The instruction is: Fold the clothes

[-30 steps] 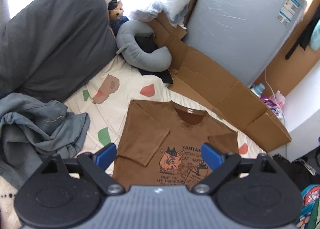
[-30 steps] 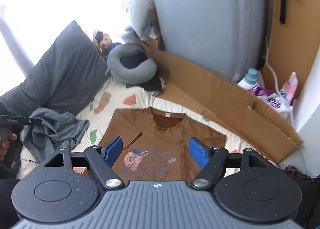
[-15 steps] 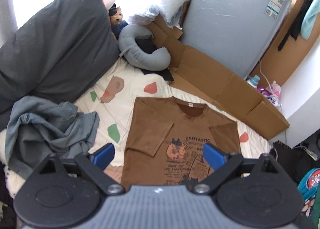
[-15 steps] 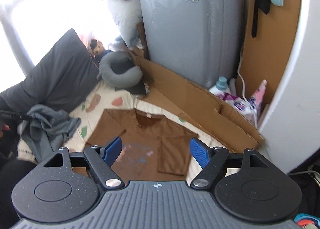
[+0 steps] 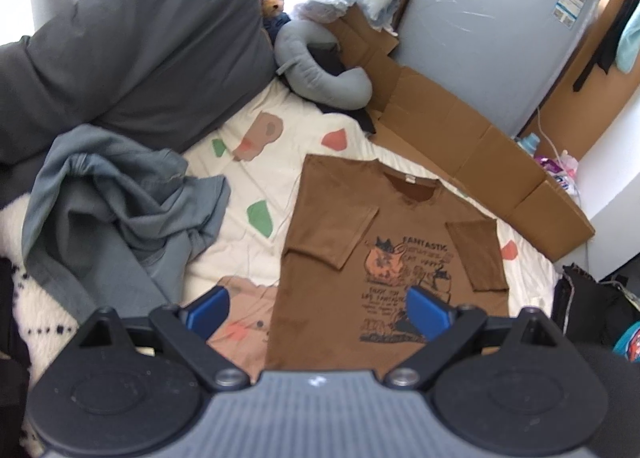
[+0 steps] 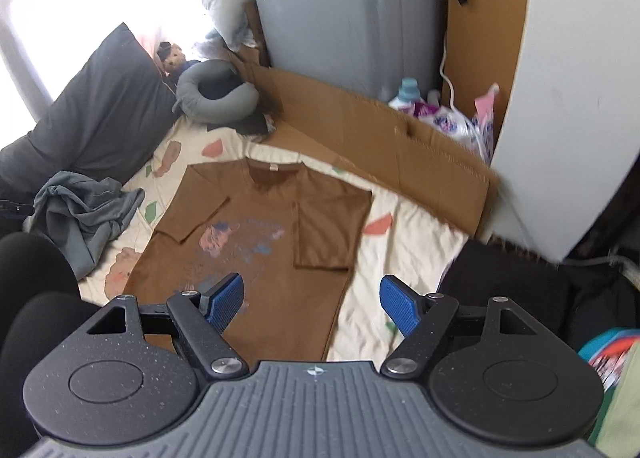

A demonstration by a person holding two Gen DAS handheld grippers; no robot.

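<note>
From my left tool's (image 5: 318,310) camera, the brown T-shirt (image 5: 384,254) lay flat on the patterned bed sheet (image 5: 276,161), both sleeves folded in over its chest. Its hem was cut off behind my tool's housing, so I could not see where the shirt ended. The small lines of the chest print under "FANTASTIC" were too fine to read. My left tool stood wide open and empty over the shirt's lower part, one blue pad above the print and the other off the shirt's left edge. A crumpled grey garment (image 5: 116,209) lay well left of the shirt, partly hidden by the tool housing. Beyond the shirt's collar a grey neck pillow (image 5: 316,69) half covered something dark I could not identify. A flattened cardboard box (image 5: 472,145) ran along the shirt's right side.

From my right tool's (image 6: 312,300) camera, the same shirt (image 6: 272,225) showed blurred, its print only pink and blue smears. My right tool was spread open, gripping nothing; the left pad sat over the shirt's lower part, the right pad over bare sheet (image 6: 404,254) right of the shirt. The hem was again hidden behind the housing. Past the cardboard (image 6: 360,125), a blue-capped bottle (image 6: 406,95) and plastic packs (image 6: 452,121) were wedged in the corner, their labels unreadable.
</note>
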